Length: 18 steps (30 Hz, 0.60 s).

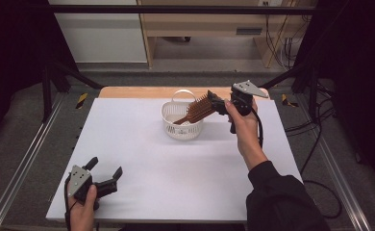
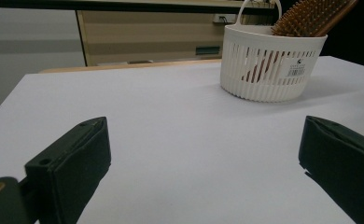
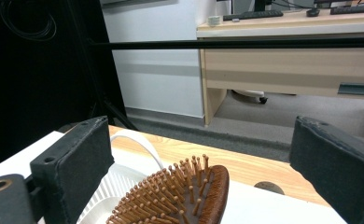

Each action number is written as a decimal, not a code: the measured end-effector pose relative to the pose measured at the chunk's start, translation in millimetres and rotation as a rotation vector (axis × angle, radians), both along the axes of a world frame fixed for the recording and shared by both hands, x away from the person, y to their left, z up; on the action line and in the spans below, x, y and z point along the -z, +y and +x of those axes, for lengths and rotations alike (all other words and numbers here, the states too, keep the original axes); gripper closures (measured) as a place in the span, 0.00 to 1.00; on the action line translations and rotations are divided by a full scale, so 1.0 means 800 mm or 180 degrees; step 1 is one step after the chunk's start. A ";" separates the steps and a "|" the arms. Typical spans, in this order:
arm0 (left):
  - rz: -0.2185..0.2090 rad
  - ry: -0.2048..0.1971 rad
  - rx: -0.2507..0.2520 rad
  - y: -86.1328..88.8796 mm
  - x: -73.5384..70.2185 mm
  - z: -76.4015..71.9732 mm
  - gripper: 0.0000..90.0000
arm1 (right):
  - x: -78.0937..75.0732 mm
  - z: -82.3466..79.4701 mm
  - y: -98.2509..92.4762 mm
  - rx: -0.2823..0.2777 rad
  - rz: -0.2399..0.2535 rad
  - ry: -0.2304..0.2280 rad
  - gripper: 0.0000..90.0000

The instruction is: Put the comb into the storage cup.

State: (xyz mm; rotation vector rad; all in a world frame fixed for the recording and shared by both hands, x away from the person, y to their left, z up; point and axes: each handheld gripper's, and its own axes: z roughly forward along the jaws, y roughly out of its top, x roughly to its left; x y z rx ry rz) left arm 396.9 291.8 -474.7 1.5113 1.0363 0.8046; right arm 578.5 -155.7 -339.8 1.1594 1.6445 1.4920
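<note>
A white slotted basket with a loop handle stands at the back middle of the white table. A brown wooden hairbrush leans in it, handle down, with its bristled head sticking out over the right rim. My right gripper hovers at that head, open, its jaws standing wide on either side of the brush without touching it. Below the brush lies the basket rim. My left gripper rests open near the table's front left corner, aimed at the basket and the brush.
A wooden strip edges the table's far side. Black frame bars cross above the far side. A light wooden desk stands on the floor behind. Cables trail on the floor at the right.
</note>
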 end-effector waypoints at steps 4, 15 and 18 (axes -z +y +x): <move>-0.0010 -0.0029 -0.0004 0.002 -0.002 -0.001 0.03 | -0.004 -0.008 -0.001 -0.0025 -0.0034 -0.0046 0.05; -0.0022 -0.0024 -0.0009 0.003 -0.002 -0.001 0.03 | -0.012 -0.019 0.000 -0.0097 -0.0049 -0.0170 0.05; -0.0022 -0.0038 -0.0010 0.003 -0.003 -0.001 0.03 | -0.013 -0.022 -0.001 -0.0116 -0.0059 -0.0202 0.05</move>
